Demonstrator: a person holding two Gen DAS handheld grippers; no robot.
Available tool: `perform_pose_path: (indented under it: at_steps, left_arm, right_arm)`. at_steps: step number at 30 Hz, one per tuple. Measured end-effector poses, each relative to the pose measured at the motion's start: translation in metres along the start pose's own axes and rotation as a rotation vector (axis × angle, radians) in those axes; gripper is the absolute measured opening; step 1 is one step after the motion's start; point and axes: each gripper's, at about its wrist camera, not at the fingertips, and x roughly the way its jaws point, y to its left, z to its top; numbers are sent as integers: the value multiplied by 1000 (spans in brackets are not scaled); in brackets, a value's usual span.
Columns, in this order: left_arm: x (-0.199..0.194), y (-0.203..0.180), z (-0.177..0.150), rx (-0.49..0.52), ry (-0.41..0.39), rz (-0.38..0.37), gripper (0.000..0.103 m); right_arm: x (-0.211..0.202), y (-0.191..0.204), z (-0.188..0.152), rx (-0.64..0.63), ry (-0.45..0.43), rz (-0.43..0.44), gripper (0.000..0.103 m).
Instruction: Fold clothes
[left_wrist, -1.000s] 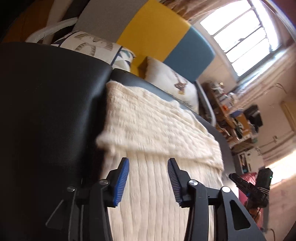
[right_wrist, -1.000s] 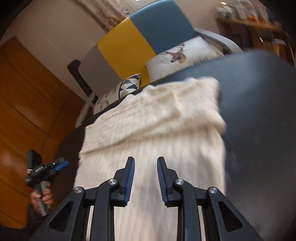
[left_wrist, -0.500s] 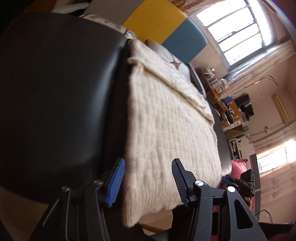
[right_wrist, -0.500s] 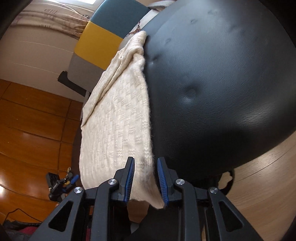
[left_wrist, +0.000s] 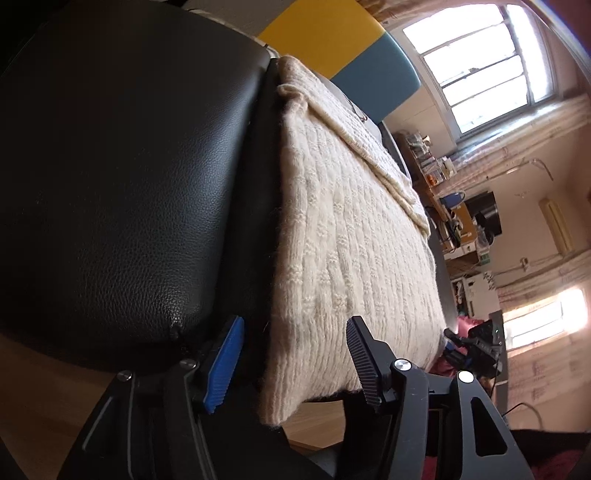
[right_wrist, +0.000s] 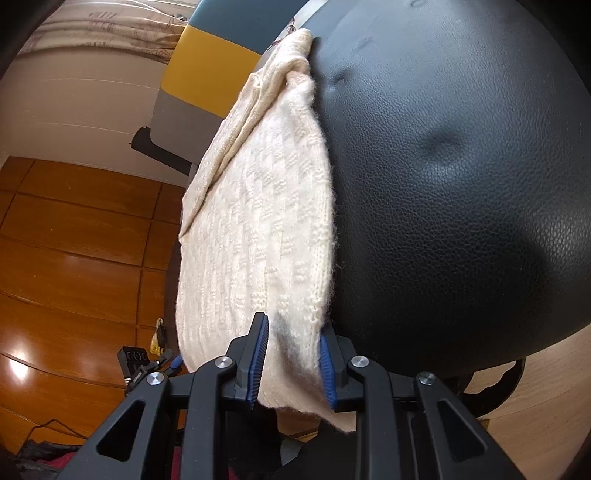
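Cream knit sweater (left_wrist: 343, 229) is lying on a black leather seat (left_wrist: 122, 177) w/ hem overhanging, so the left claw (left_wrist: 291, 363) is gaping round 1 corner while the right claw (right_wrist: 291, 360) is straddling the other, not yet clenched, prob. for folding.

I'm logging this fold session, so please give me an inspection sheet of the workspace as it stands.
Surface: black leather cushion, dimpled, with bare patches either side of the garment.
Job's things: cream knit sweater lying flat, top part folded over, near hem hanging off the cushion edge.
Clutter: nothing seen on the cushion.
Grippers: left claw open, straddling the hem's left corner; right claw has its fingers around the hem's right corner, open.
Cables: one dark cable on the wood floor.
Surroundings: yellow, teal and grey chair back, bright window, cluttered shelves.
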Motion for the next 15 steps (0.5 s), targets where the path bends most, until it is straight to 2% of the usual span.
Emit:
perform_pose_path:
  at_steps: [4, 9, 13, 15]
  left_arm:
    - [4, -22, -6, 122, 13, 6, 58]
    - [16, -40, -12, 218, 16, 25, 58]
    - [14, -32, -10, 163, 10, -5, 57]
    - [14, -26, -8, 129, 17, -15, 55]
  right_arm:
    - [3, 12, -5, -95, -14, -53, 26]
    - [4, 11, -5, -113, -17, -39, 23]
    - [1, 11, -8, -127, -37, -78, 8]
    - [2, 11, -8, -133, -46, -76, 8]
